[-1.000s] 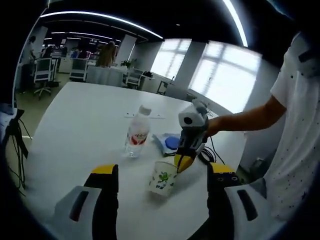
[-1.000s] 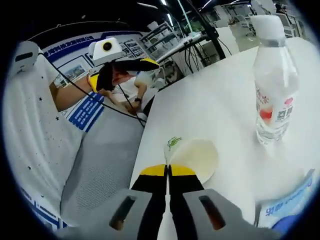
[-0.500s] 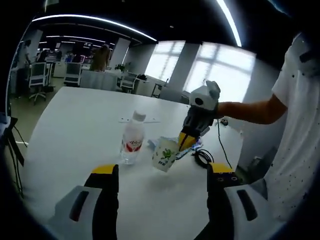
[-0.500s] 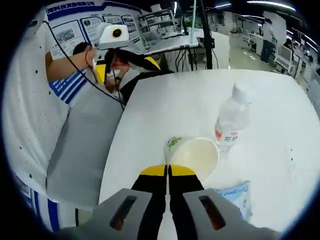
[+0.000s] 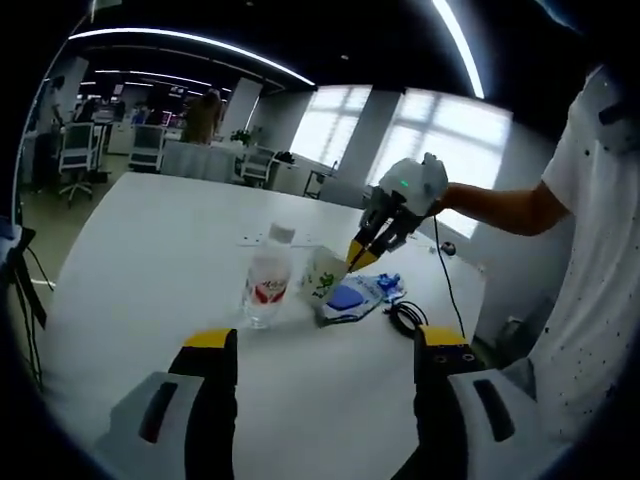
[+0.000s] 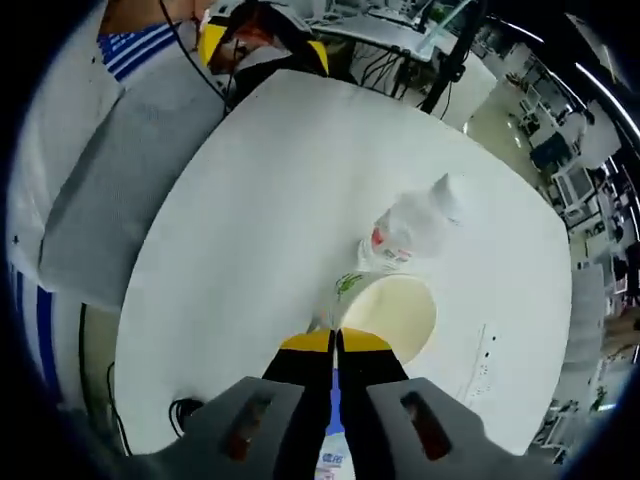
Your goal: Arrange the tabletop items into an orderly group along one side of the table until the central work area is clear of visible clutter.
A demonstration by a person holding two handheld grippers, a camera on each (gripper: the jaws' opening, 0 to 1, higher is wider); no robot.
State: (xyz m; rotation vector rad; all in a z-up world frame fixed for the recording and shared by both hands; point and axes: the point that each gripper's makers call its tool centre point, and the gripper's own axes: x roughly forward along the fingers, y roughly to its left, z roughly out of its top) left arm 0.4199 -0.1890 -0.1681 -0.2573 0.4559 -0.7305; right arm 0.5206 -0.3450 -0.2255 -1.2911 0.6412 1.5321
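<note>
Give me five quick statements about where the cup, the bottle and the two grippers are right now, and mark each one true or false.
1. The right gripper is shut on the rim of the paper cup. True.
2. The paper cup stands flat on the table. False: it is held up off the table, tilted.
3. The water bottle lies on its side. False: it stands upright on the table.
4. The left gripper is open and holds nothing. True.
5. A blue and white packet lies on the table by the cup. True.
</note>
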